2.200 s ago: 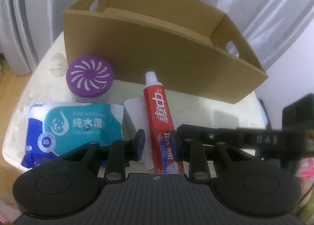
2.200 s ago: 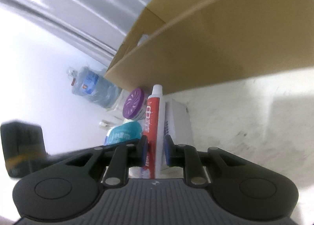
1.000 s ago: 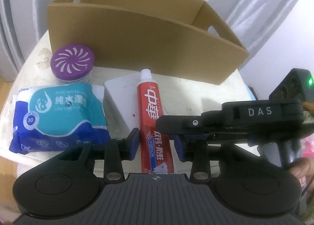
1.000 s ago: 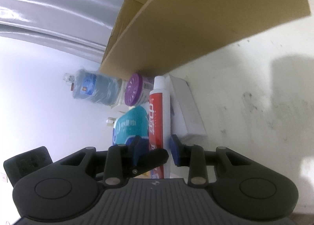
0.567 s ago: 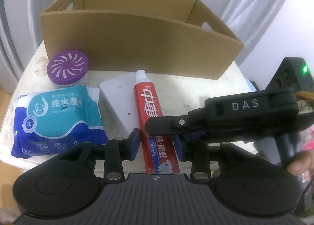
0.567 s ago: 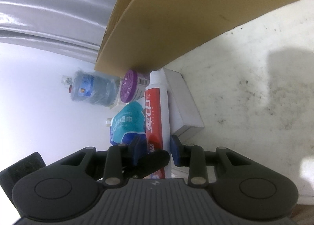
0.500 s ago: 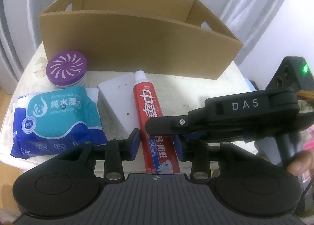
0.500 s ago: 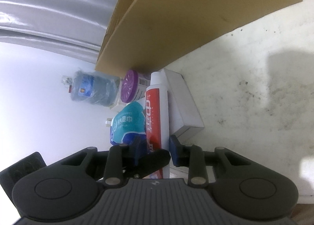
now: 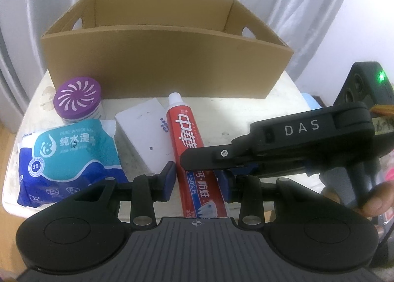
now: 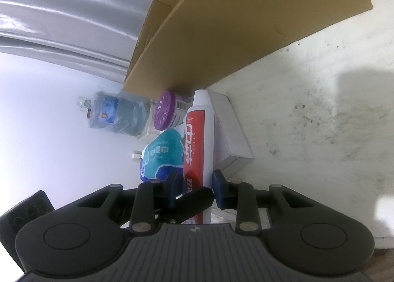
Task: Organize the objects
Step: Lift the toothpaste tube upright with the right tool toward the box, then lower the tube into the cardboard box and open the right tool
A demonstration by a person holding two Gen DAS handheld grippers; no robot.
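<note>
Compared with the first earlier views, the left gripper (image 9: 198, 178) has drawn back and risen, so the inside of the cardboard box (image 9: 167, 70) now shows and the box sits smaller and squarer in the left wrist view. The right gripper (image 10: 195, 187), formerly a thin blurred bar at the right edge of that view, has pushed leftward; one of its fingers (image 9: 209, 158) now crosses over the lower part of the red toothpaste tube (image 9: 188, 139). In the right wrist view, the jaws, earlier close about the tube, stand wider, and a black finger (image 10: 194, 202) of the left gripper has entered between them.
</note>
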